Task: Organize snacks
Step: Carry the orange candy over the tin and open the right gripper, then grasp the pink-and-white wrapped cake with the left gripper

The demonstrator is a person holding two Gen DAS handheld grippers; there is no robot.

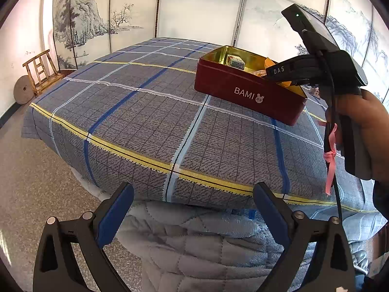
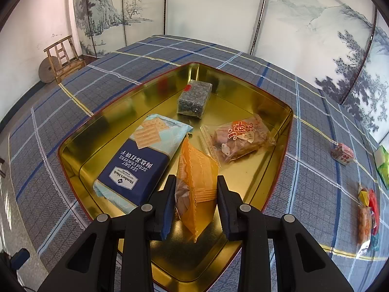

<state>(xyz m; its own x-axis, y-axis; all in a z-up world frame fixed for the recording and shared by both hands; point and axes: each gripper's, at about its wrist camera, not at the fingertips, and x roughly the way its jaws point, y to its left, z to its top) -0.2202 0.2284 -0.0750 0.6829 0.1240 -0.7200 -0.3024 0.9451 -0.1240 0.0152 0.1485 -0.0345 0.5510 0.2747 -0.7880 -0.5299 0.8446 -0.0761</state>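
Note:
A red tin (image 1: pixel 243 90) marked BAMI, gold inside (image 2: pixel 243 102), lies open on the checked bedspread. My right gripper (image 2: pixel 196 178) is shut on an orange snack packet (image 2: pixel 197 170), which hangs upright just above the tin's near floor. In the tin lie a blue soda cracker pack (image 2: pixel 136 163), a dark speckled block (image 2: pixel 194 98) and a clear bag of brown snacks (image 2: pixel 239 138). In the left wrist view a hand holds the right gripper (image 1: pixel 279 71) tipped down into the tin. My left gripper (image 1: pixel 193 187) is open with nothing in it, at the bed's near edge.
Loose snacks lie on the bedspread right of the tin: a small pink box (image 2: pixel 342 154), a green packet (image 2: pixel 383 163), and red and yellow packets (image 2: pixel 367 199). A wooden chair (image 1: pixel 41 70) and a stone wheel (image 1: pixel 23 90) stand by the left wall. A painted screen stands behind the bed.

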